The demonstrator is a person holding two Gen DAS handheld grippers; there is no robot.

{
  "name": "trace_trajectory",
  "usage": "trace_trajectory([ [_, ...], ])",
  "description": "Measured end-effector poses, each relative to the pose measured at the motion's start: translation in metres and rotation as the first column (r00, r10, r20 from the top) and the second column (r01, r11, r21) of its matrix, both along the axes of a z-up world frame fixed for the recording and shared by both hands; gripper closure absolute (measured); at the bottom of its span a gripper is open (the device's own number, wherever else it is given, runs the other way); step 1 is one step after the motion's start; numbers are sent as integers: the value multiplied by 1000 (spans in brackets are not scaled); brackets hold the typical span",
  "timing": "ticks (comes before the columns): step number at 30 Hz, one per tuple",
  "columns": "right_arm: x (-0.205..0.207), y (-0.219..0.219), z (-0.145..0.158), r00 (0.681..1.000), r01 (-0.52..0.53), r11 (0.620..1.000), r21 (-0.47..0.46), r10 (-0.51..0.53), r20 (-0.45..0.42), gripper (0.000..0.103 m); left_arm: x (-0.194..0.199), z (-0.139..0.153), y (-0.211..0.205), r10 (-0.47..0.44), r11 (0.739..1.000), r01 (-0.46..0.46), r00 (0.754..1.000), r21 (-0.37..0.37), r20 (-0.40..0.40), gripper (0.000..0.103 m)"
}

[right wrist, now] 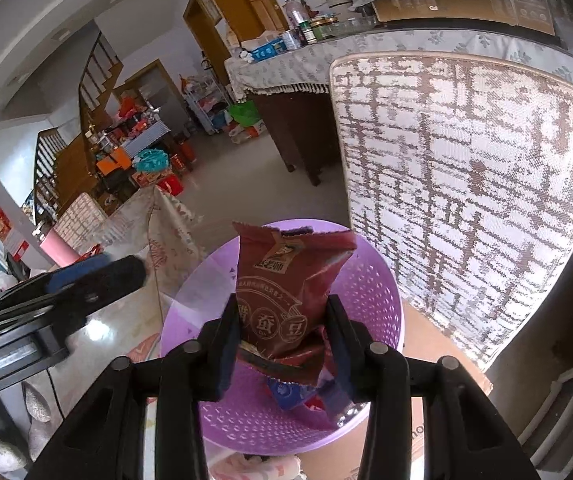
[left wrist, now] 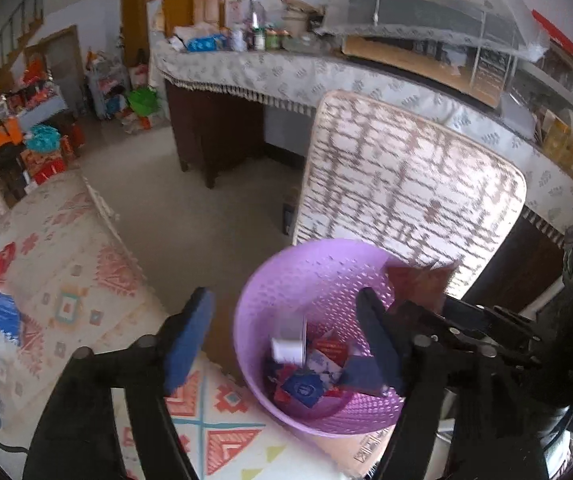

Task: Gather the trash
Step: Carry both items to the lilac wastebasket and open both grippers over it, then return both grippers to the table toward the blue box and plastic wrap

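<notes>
- Grippers both hung over the purple perforated waste basket [right wrist: 370,300], which stood on a cardboard sheet [right wrist: 438,344] between the patterned table edge [left wrist: 222,420] and an upright mattress [left wrist: 406,172]; the basket was the target, so its open mouth had to stay beneath whatever was let go.
- Left gripper [left wrist: 286,340] stood wide open with nothing between its blue pads; a white piece [left wrist: 288,346] showed blurred inside the basket, seemingly dropping onto the wrappers already there. That hand's work looked done, and it did best by drawing clear toward the table without knocking the rim.
- Right gripper [right wrist: 282,344] had its jaws loosely about a dark red snack packet [right wrist: 290,280], which stood upright above the basket mouth; whether the pads were pressing on it cannot be told.
- Judged from this, the packet needed a clean drop: spread the jaws fully and keep them centred over the opening, since the crinkled foil could cling to a pad.
- Small litter remained on the table, a red scrap [left wrist: 2,260] and a blue wrapper [left wrist: 2,314], likely next.
</notes>
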State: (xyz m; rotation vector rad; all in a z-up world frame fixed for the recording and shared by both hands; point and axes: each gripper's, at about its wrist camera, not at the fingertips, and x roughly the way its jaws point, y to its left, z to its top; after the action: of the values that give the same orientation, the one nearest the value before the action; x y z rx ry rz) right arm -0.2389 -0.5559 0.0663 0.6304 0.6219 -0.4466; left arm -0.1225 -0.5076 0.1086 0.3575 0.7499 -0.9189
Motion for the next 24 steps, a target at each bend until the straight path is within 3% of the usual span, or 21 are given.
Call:
trace_trajectory([
  [2,0,2,2,1000,6,1000,-6,-6,7,41,3,3,9,9,1000,-9,1000,-3,-9,28],
  [9,5,23,10,1000,-26,1000,-17,26,10,40,10,11,57,54,998,-56,997,-29,-47,28],
  [16,21,61,10,996,-87,996,-4,87,1,32,23,14,131,146,988,-148,988,-49,-45,28],
  [20,42,97,5,988,-157,987,22,157,-1,32,46,8,183,251,967,-252,968,-30,-25,28],
  [24,63,135,0,972,-234,971,43,234,1,29,76,-4,245,373,928,-373,927,4,-25,28],
])
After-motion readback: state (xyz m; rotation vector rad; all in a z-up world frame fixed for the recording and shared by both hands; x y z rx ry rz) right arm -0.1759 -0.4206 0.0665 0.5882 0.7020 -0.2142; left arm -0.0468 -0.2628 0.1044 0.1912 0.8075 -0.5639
